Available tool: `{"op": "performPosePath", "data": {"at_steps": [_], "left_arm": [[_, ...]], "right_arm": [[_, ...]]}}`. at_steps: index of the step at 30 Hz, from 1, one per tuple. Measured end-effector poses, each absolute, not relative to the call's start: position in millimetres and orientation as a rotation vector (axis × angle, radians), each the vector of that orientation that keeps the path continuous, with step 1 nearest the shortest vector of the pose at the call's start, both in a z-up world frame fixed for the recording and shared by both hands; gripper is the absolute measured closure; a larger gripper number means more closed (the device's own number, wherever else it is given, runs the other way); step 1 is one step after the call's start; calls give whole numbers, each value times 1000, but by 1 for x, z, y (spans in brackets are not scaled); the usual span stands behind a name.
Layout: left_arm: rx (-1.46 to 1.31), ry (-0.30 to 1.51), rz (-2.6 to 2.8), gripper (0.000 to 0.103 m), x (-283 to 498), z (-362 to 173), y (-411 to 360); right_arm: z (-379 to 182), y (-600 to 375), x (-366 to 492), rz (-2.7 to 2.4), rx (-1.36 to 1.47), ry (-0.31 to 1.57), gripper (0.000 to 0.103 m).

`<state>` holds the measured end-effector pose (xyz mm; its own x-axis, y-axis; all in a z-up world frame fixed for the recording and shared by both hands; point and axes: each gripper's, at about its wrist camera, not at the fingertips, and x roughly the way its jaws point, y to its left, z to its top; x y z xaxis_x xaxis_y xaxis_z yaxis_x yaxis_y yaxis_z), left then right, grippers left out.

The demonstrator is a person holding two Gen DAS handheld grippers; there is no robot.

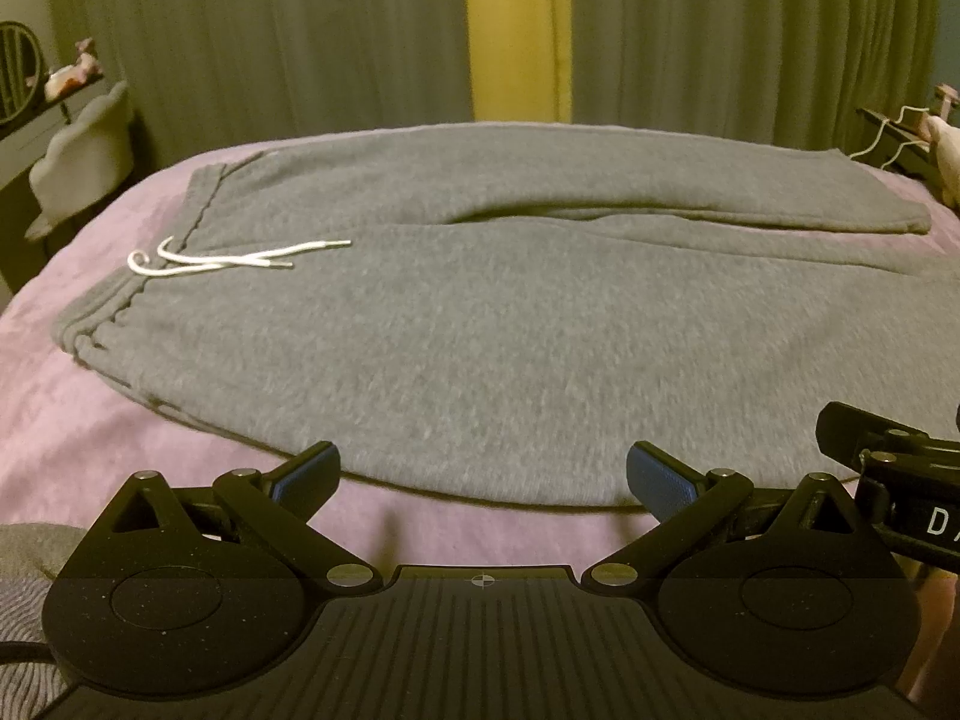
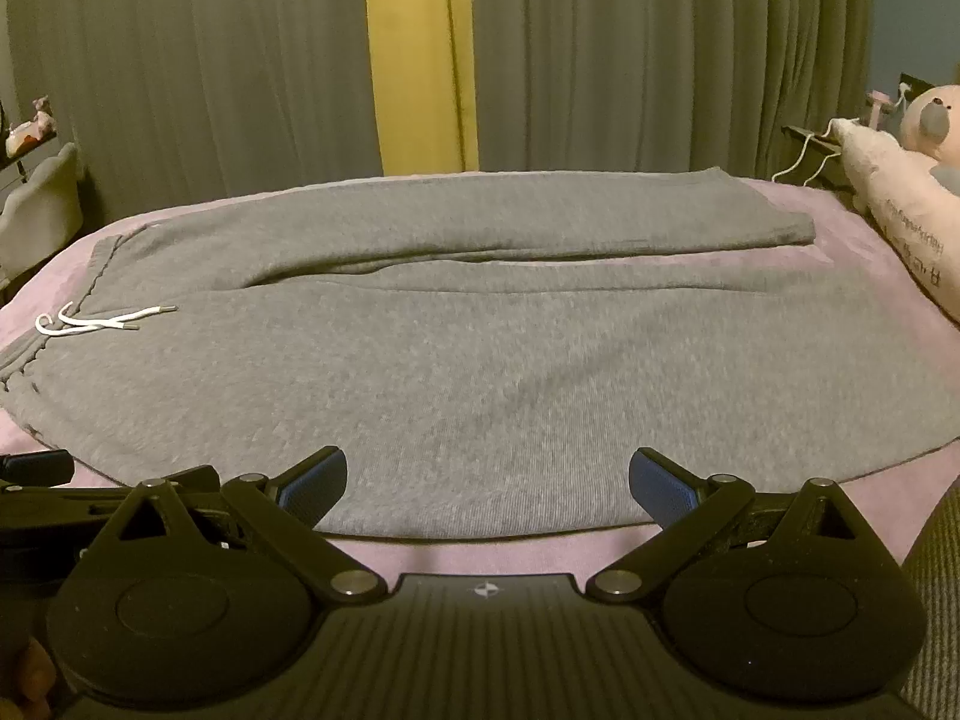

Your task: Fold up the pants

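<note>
Grey pants [image 1: 480, 324] lie spread flat across a pink bedspread [image 1: 120, 438], straight ahead of both sets of jaws. The waistband [image 1: 120, 294] sits off to the left of the jaws, the legs run away to the right. The far leg [image 2: 540, 222] lies flat beyond the near one, with a dark crease between them where they part. A white drawstring [image 1: 234, 261] rests in loose loops on the cloth just inside the waistband, ahead and left of the left gripper [image 1: 483, 477].

The left gripper stands wide open, holding nothing. Its blue pads [image 1: 657, 483] hover over the near hem edge of the pants, the cloth's curved border passing between and just beyond the fingertips. I cannot tell whether the tips touch the cloth.

The right gripper [image 2: 487, 480] is likewise spread wide and holds nothing. Its pads [image 2: 315, 483] sit over the near edge of the near leg, further along toward the cuffs. The two grippers are side by side: part of the right one shows at the right border of the left wrist view.

Beyond the bed hang grey curtains [image 2: 180, 60] with a yellow strip [image 2: 420, 54] between them. To the right of the right jaws, a pale pillow [image 2: 900, 204] and a pink plush bear [image 2: 933, 120] rest by the bed's edge. To the left a pale chair [image 1: 84, 162] stands beside the bed.
</note>
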<state>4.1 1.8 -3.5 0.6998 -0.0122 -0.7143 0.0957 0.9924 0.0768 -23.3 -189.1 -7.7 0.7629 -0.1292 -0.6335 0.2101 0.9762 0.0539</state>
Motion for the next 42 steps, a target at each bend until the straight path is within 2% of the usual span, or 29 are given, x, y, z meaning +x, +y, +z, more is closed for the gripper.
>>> {"op": "performPosePath", "data": {"at_steps": [15,23,29,36,40,42], "left_arm": [[127,787,-63,0,15,1,-2],[148,739,-39,0,39,22,-4],[70,735,13,0,84,43,4],[86,734,181,0,162,48,-3],[68,827,122,0,212,39,-8],[52,866,110,0,235,34,-8]], "right_arm": [[-8,-191,-18,-200,117,667,3],[10,-189,-11,-130,60,662,3],[21,-216,9,-63,150,691,3],[43,-272,50,-334,107,473,3],[28,-313,107,-324,201,675,3],[25,-326,129,-356,234,674,3]]}}
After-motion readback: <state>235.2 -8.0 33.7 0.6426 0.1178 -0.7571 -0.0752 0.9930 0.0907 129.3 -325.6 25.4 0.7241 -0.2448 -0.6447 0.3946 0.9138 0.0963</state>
